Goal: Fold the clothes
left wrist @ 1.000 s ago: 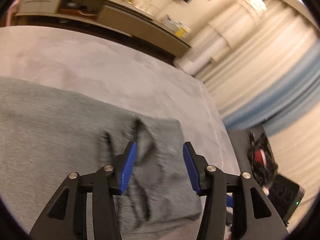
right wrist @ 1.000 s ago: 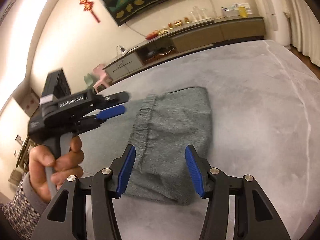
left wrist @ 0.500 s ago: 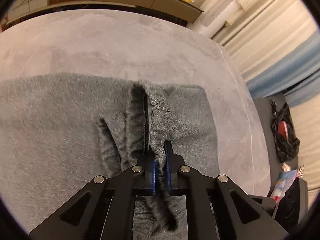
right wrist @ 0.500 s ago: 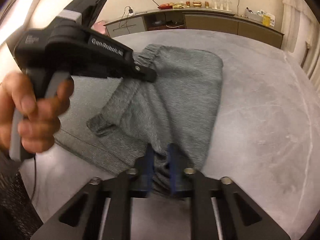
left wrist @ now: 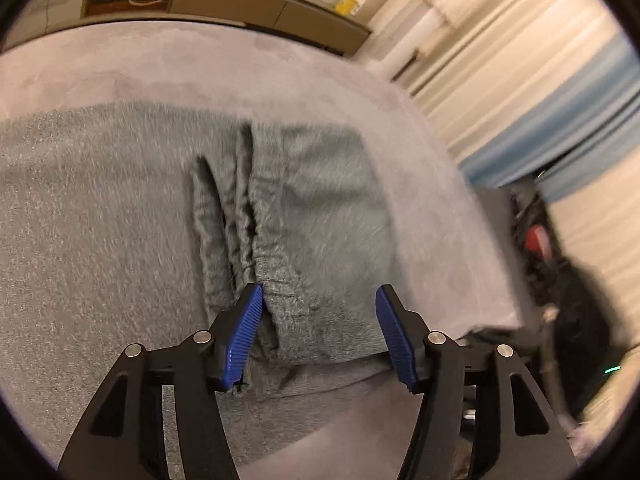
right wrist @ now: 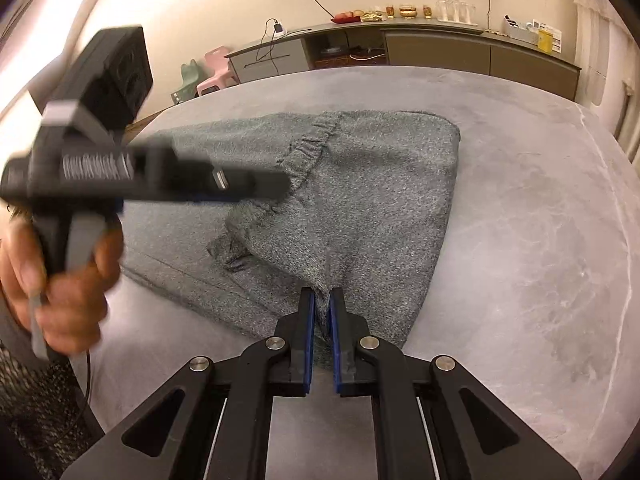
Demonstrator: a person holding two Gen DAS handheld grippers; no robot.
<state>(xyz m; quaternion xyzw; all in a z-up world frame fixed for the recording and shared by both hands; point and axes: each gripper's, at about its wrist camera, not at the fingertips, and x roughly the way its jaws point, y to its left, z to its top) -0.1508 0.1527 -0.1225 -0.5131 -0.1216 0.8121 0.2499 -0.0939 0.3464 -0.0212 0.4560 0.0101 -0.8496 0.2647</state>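
On the pale suede-like table (right wrist: pixel 520 200), fuzzy grey knit trousers (right wrist: pixel 380 184) lie folded, elastic waistband (left wrist: pixel 244 208) puckered on top. The right gripper (right wrist: pixel 321 320) is clenched on the near fabric edge. The left gripper (left wrist: pixel 318 336) hovers above with blue ribbed pads spread, released; its label is blurred, unreadable.

On your right, the grey surface (right wrist: pixel 540 240) lay bare past the garment (right wrist: pixel 380 200), wide enough for a gripper to pass. The left gripper (right wrist: pixel 276 190) and your left hand (right wrist: pixel 60 280) blocked the near-left approach. Beyond the far edge stood a long cabinet (right wrist: pixel 440 52); off the right edge, dark clutter (left wrist: pixel 560 280) crowded the floor.
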